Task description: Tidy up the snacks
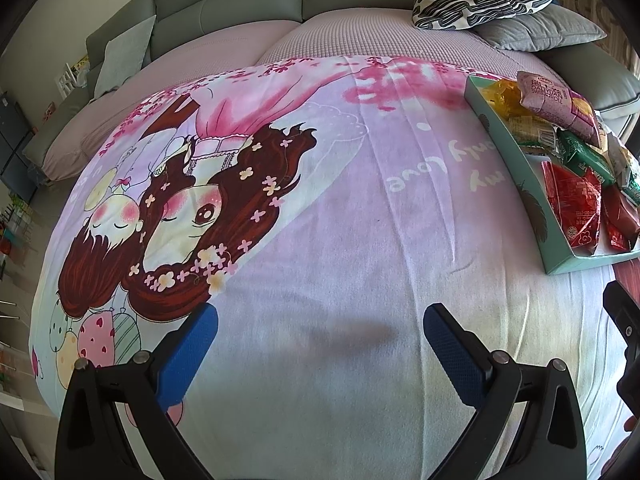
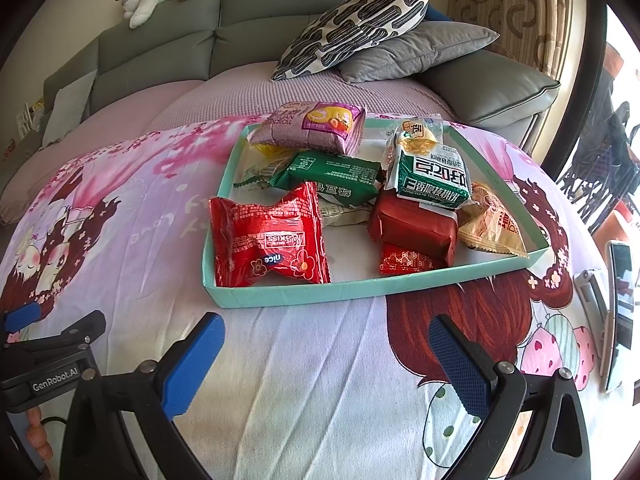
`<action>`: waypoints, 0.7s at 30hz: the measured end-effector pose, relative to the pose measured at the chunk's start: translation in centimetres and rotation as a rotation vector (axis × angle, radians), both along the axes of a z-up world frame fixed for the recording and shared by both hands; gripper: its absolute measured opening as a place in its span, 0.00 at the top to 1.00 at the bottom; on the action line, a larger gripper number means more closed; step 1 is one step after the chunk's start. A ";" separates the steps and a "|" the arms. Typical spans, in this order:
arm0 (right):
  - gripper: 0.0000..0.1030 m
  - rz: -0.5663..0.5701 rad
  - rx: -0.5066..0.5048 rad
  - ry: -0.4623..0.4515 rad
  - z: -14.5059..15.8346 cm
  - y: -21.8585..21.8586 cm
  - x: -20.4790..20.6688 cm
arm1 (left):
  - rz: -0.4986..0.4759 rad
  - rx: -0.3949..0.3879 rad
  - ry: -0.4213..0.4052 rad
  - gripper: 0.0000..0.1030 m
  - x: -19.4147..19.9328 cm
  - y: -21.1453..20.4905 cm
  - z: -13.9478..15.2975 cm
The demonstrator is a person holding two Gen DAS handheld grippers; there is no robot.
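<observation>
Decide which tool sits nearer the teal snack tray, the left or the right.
Right. The right tool faces the teal snack tray head-on, just short of its near rim. The left tool points at bare blanket, with the tray off to its right.

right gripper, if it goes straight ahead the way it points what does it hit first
Probably the near wall of the teal tray, past a strip of bare blanket. The open right gripper holds nothing. Just behind that wall lies the red snack pack. Depth is uncertain.
</observation>
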State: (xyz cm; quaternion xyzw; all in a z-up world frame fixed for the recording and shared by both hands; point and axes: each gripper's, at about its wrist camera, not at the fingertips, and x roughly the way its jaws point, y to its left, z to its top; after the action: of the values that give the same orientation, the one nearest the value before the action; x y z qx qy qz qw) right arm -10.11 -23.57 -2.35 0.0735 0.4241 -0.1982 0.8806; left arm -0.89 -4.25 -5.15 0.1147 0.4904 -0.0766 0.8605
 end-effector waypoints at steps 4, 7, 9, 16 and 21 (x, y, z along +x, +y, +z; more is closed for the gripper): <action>0.00 0.002 0.001 0.002 -0.2 0.0 0.0 | 0.000 0.000 0.000 0.01 0.0 0.0 0.0; 0.00 0.002 0.001 0.003 -0.3 0.0 -0.1 | 0.001 0.000 0.001 0.01 0.0 0.0 0.0; 0.00 0.001 0.002 0.004 -0.3 0.0 -0.1 | 0.001 0.001 0.000 0.01 0.0 0.0 -0.1; 0.00 0.000 0.003 0.005 -0.3 -0.1 0.0 | 0.006 0.003 -0.005 0.01 -0.1 0.0 -0.2; 0.00 -0.004 0.001 0.008 -0.4 0.0 0.0 | 0.007 -0.001 -0.003 0.01 -0.1 -0.2 -0.3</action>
State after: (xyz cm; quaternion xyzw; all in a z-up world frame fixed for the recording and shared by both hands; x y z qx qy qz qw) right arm -10.11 -23.57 -2.78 0.0740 0.4276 -0.2001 0.8784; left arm -0.97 -4.47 -5.46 0.1126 0.4896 -0.0737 0.8615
